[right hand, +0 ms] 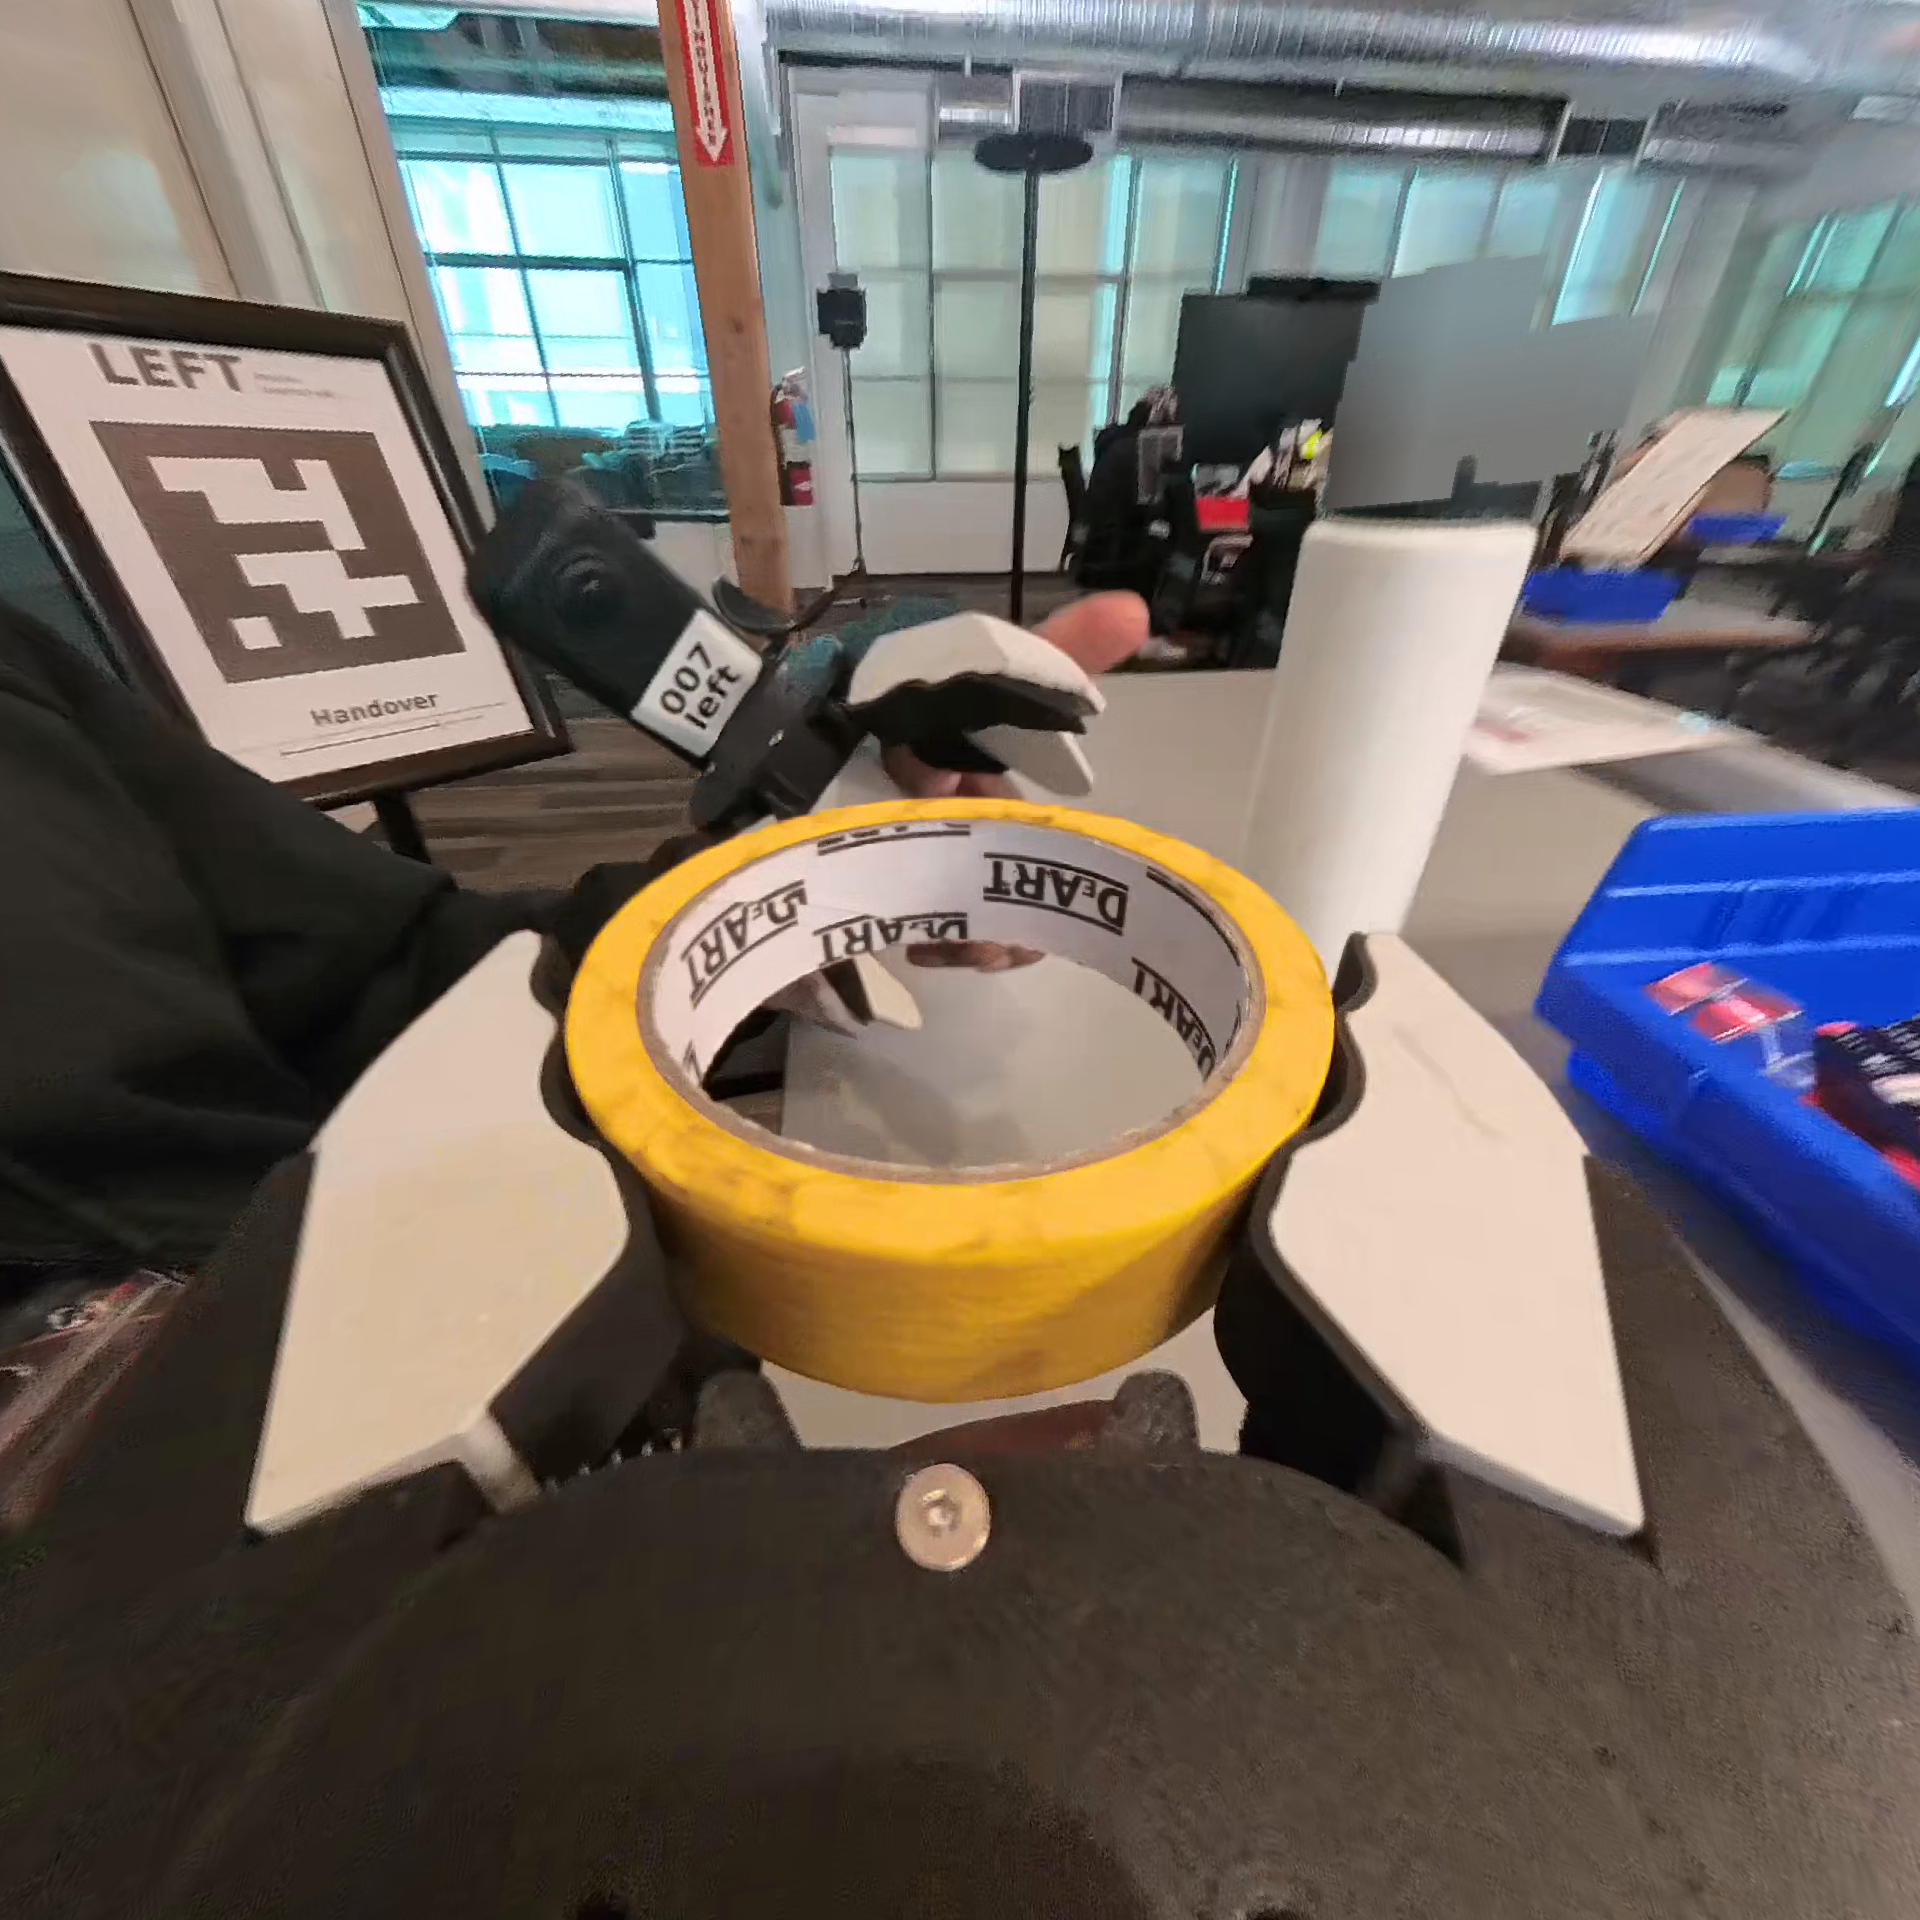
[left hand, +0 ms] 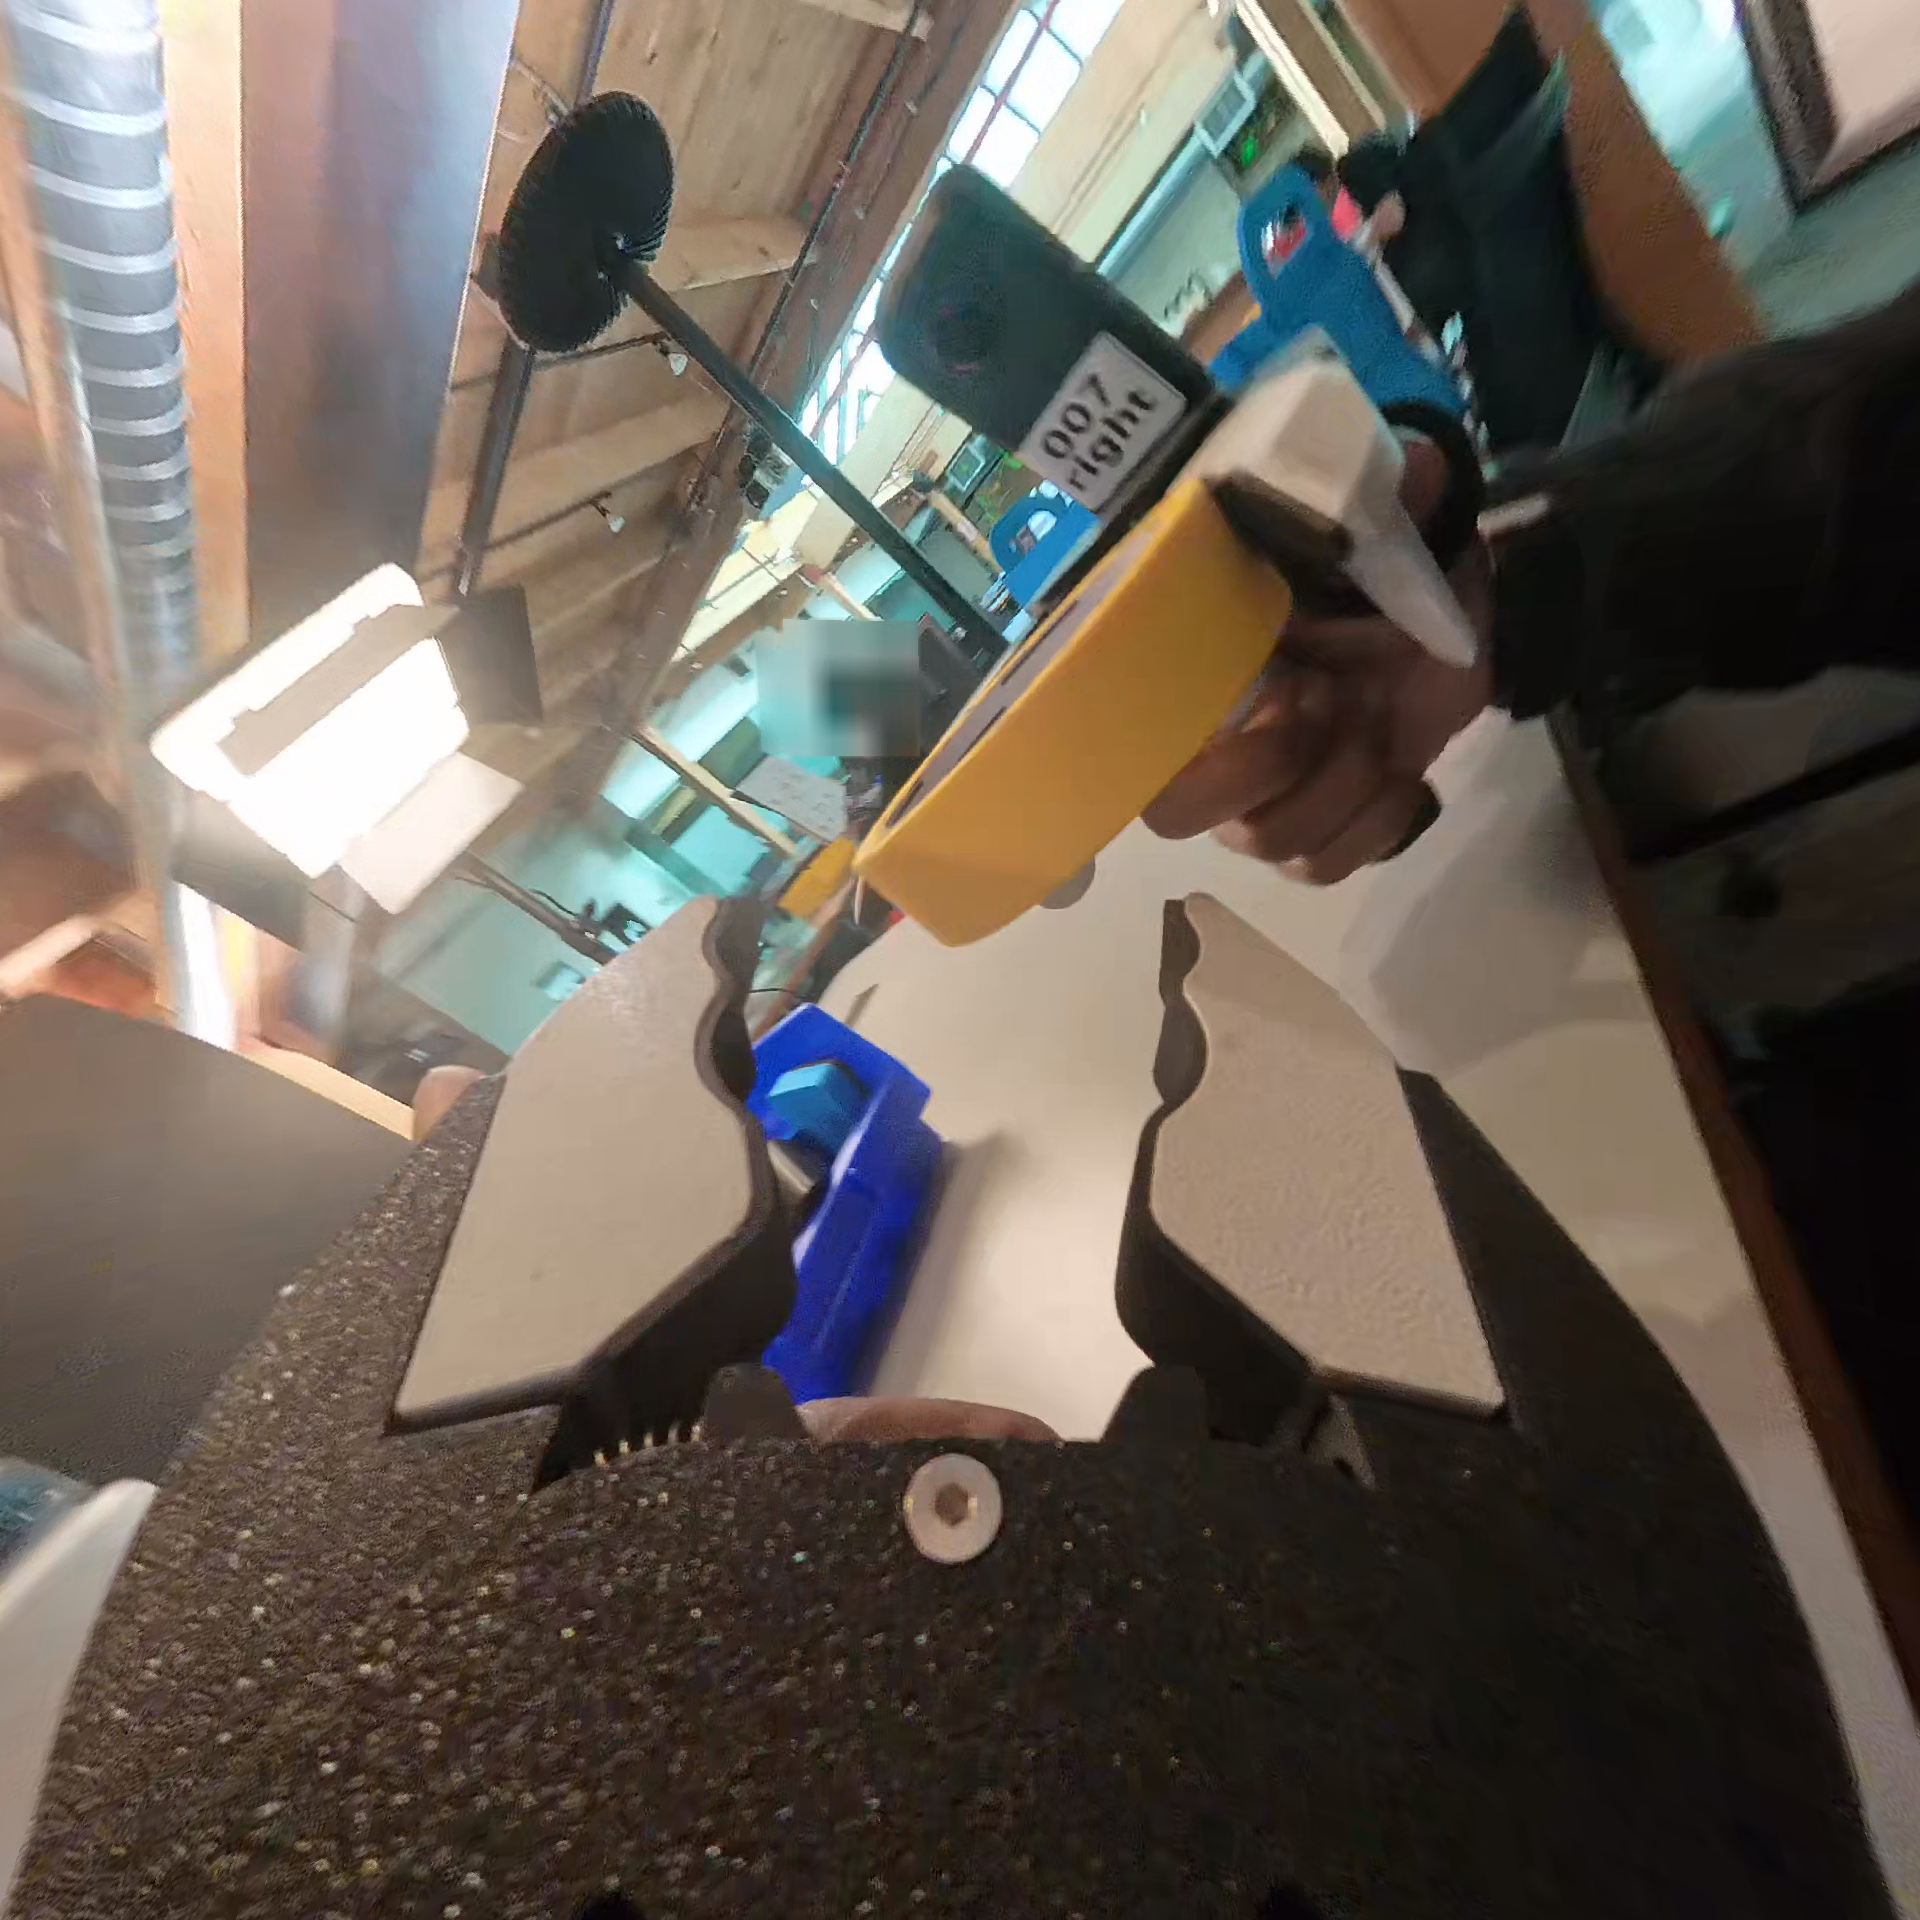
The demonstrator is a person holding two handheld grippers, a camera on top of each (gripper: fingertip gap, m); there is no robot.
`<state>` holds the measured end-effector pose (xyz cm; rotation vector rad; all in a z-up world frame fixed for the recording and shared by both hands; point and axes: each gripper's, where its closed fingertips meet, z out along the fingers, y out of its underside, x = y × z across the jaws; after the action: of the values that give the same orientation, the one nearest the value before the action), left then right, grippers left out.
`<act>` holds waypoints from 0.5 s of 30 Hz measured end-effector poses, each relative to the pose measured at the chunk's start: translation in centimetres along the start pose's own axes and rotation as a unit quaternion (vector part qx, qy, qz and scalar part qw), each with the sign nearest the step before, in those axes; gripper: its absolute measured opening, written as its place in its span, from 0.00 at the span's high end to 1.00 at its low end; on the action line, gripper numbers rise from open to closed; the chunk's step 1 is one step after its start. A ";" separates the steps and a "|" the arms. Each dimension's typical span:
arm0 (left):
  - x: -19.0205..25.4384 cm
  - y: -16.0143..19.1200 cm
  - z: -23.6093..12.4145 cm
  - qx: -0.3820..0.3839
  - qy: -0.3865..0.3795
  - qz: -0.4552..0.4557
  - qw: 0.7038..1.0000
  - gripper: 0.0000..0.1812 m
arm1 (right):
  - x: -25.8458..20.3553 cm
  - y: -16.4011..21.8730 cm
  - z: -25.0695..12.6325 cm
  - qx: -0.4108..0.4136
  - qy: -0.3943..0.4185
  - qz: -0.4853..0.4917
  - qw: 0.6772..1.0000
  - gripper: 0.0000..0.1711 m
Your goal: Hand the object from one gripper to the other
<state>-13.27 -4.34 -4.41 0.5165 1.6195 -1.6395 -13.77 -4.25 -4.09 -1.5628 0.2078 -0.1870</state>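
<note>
A yellow roll of tape point(right hand: 935, 1247) with a white printed core sits between the fingers of my right gripper point(right hand: 948, 956), which is shut on its sides and holds it above the white table point(right hand: 1538, 862). My left gripper point(right hand: 1081, 727) shows beyond the roll, held in a hand, fingers apart and empty. In the left wrist view my left gripper point(left hand: 945, 925) is open with nothing between its fingers. The tape point(left hand: 1081, 727) hangs just above and beyond its fingertips, apart from them, held by the right gripper point(left hand: 1247, 520).
A blue bin point(right hand: 1714, 935) with small packets stands on the table to the right; it also shows behind my left finger in the left wrist view point(left hand: 852, 1195). A white paper roll point(right hand: 1392, 727) stands upright behind the tape. A framed marker sign point(right hand: 260, 540) stands at the left. The tips of both grippers are at nearly the same place.
</note>
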 end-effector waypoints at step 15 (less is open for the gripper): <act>0.1 1.7 1.2 -0.050 -0.053 -0.002 0.997 0.82 | 1.5 0.3 0.4 -0.007 0.031 -0.010 0.999 0.28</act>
<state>-11.79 -5.36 -5.42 0.3690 1.6146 -1.5532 -12.27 -4.22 -4.45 -1.5752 0.2424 -0.2505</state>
